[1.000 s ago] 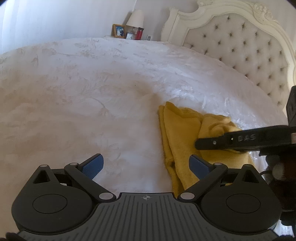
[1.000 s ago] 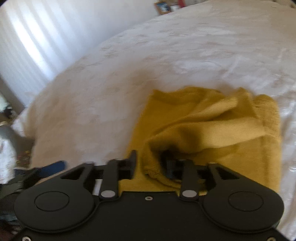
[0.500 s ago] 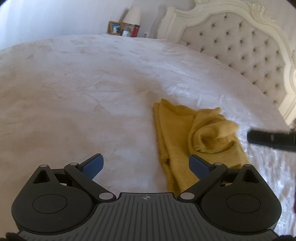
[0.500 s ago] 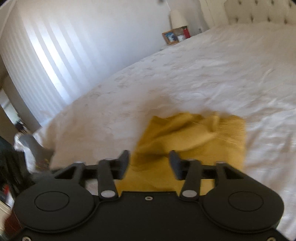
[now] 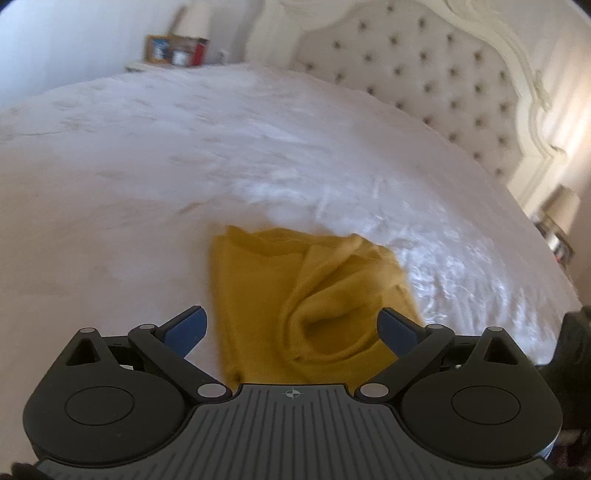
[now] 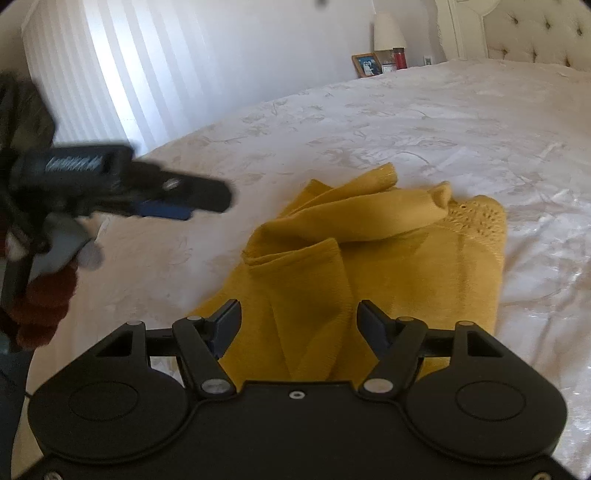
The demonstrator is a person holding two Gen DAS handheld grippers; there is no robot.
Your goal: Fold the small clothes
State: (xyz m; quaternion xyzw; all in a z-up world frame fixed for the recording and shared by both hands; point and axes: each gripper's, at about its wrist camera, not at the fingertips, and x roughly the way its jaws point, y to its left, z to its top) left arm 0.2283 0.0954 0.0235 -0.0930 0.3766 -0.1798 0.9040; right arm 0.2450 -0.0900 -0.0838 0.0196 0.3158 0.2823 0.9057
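Observation:
A mustard-yellow knitted garment (image 5: pixel 306 295) lies partly folded and rumpled on the white bedspread (image 5: pixel 184 147); it also shows in the right wrist view (image 6: pixel 388 258). My left gripper (image 5: pixel 293 328) is open and empty, hovering just above the garment's near edge, with a loose rolled fold between its blue fingertips (image 5: pixel 186 326). My right gripper (image 6: pixel 299 325) is open and empty, above the garment's near side. The left gripper also shows blurred at the left of the right wrist view (image 6: pixel 177 199).
A tufted cream headboard (image 5: pixel 443 85) stands at the far right of the bed. A nightstand with a lamp (image 6: pixel 388 29), a photo frame (image 6: pixel 365 64) and a red candle stands beyond the bed. A white curtain (image 6: pixel 129 74) hangs at the left.
My right gripper has let go of the garment, opened and pulled back. My left gripper has moved right, over the garment. The fold has dropped onto the pile.

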